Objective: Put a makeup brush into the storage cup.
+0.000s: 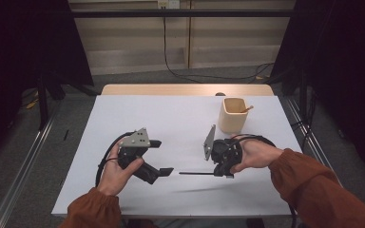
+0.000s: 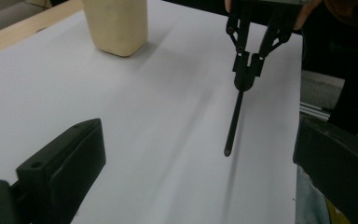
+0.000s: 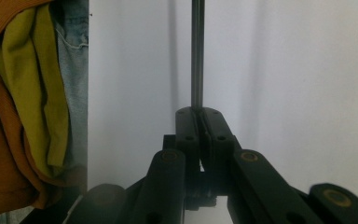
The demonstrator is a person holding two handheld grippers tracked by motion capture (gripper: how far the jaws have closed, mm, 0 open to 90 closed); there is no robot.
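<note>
My right gripper (image 1: 215,174) is shut on one end of a thin black rod (image 1: 195,173), held level just above the white tabletop (image 1: 123,114) and pointing left. Along the right gripper view the rod (image 3: 196,56) runs straight up from the closed gripper (image 3: 198,112). My left gripper (image 1: 164,157) is open, with nothing between its jaws, just left of the rod's free tip. From the left gripper view, its gripper (image 2: 199,135) stands wide, and the rod (image 2: 234,123) hangs from the other gripper (image 2: 248,70) ahead.
A beige square cup (image 1: 232,115) with a wooden stick (image 1: 246,109) in it stands at the back right of the table, behind the right hand; the cup (image 2: 116,25) shows top left in the left gripper view. Orange sleeves and clothing (image 3: 23,102) lie near the front edge.
</note>
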